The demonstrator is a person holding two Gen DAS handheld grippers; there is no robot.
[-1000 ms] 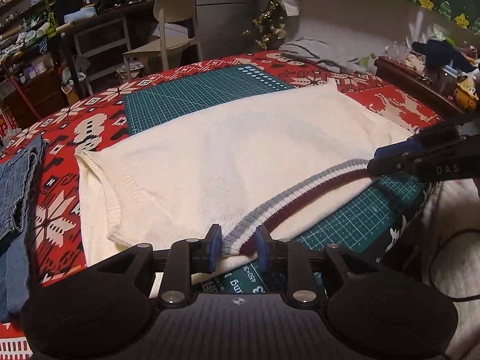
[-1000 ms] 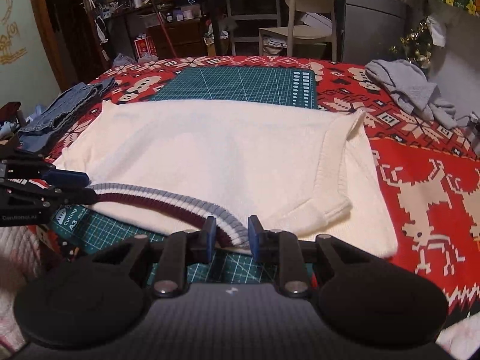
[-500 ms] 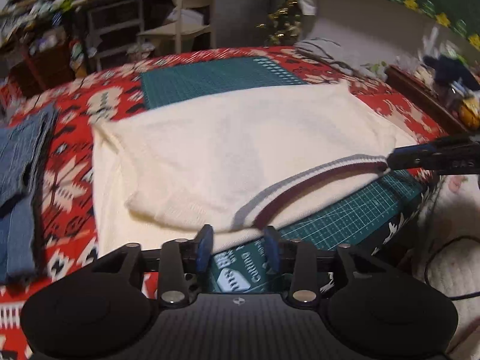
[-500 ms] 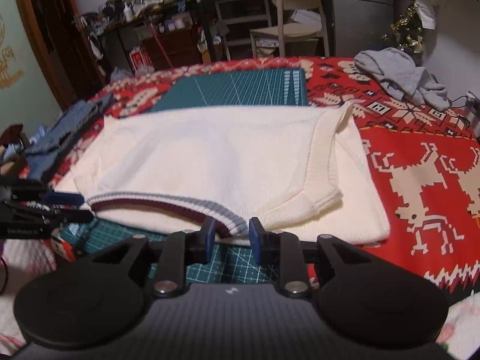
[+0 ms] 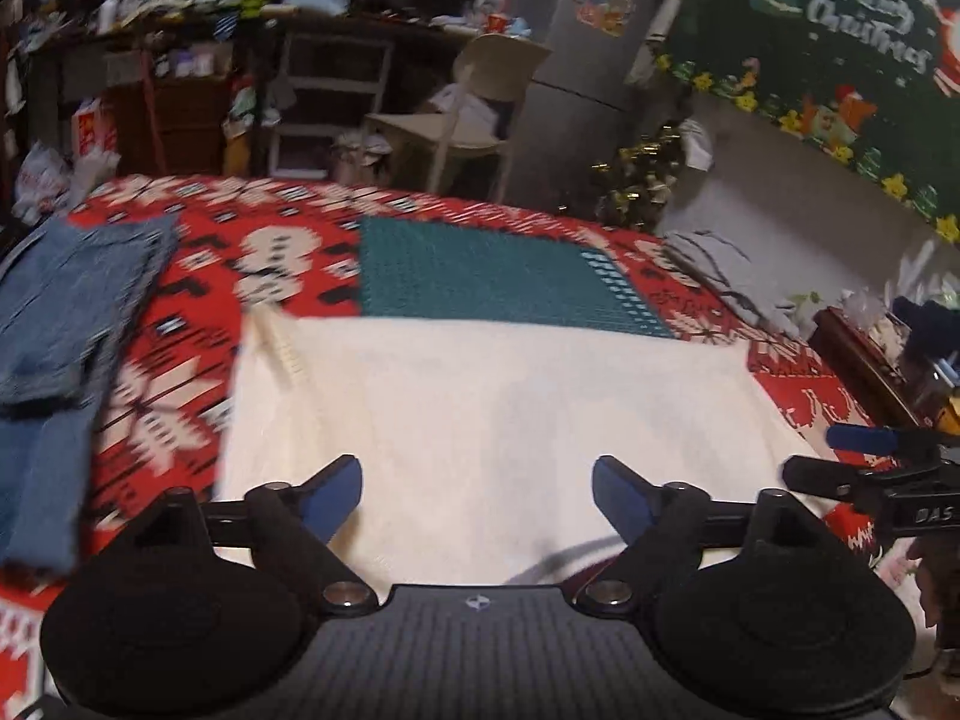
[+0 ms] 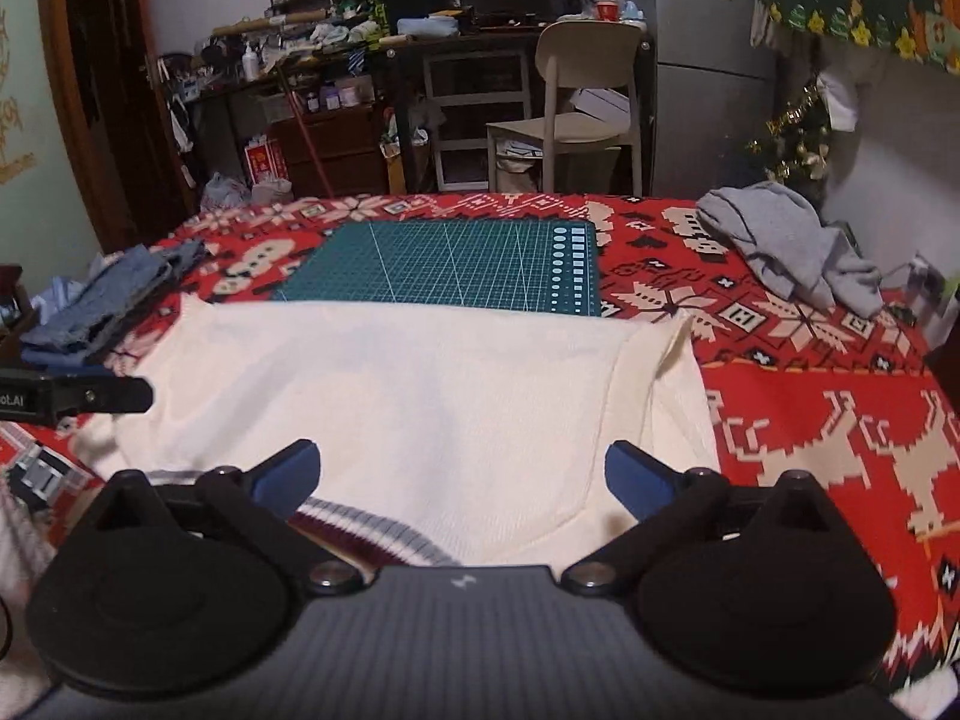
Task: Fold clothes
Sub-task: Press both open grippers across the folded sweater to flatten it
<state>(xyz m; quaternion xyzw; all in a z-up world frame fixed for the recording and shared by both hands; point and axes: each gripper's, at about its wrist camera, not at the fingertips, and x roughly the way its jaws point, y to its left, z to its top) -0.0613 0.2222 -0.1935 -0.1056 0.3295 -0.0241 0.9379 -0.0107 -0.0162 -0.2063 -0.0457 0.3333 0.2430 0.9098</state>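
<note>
Both hand-held grippers just opened wide, cream sweater (image 6: 420, 396) flat, w/ striped hem (image 6: 366, 531) released

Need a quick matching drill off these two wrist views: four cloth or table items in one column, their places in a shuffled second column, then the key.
Items
1. cream knitted sweater
2. folded blue denim jeans
3. crumpled grey garment
4. green gridded cutting mat

Places, as the right wrist view shows them
A. far right, on the red patterned cloth
B. centre, spread flat, nearest the open right gripper
C. left edge of the cloth
D. beyond the sweater, partly covered by it

Pairs: 1-B, 2-C, 3-A, 4-D
</note>
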